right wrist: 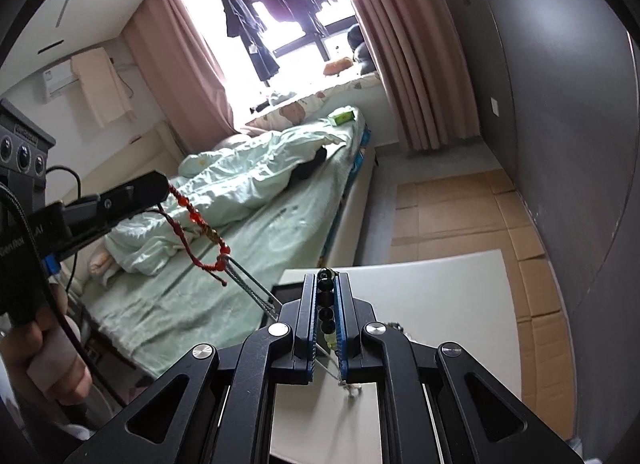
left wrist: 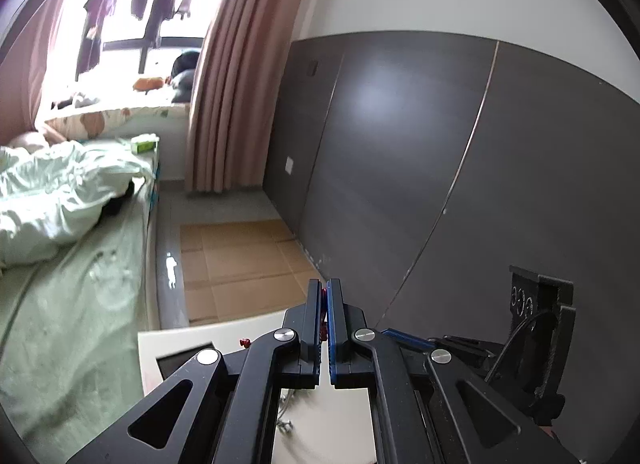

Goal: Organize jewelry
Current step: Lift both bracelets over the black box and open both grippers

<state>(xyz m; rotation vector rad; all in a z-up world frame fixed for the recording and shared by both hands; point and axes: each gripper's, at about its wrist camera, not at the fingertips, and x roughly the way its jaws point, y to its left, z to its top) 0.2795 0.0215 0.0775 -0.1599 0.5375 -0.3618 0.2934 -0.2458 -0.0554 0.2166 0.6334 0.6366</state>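
Note:
My left gripper (left wrist: 325,292) is shut on a red cord bracelet (left wrist: 323,298); only a sliver of red shows between its fingers. In the right wrist view the left gripper (right wrist: 160,183) is at the left, lifted above the bed, and the red bracelet (right wrist: 196,219) with red beads hangs from it, tangled with a thin silver chain (right wrist: 252,288). My right gripper (right wrist: 327,278) is shut on a bracelet of dark round beads (right wrist: 326,300), held over the white table (right wrist: 440,304). A dark tray (right wrist: 288,291) sits at the table's far left edge.
A bed with a pale green duvet (right wrist: 248,183) lies left of the table. Cardboard sheets (right wrist: 460,203) cover the floor beyond it. A grey wardrobe (left wrist: 440,163) stands on the right, and pink curtains (left wrist: 236,83) hang by the window. Small metal jewelry (left wrist: 285,422) lies on the table.

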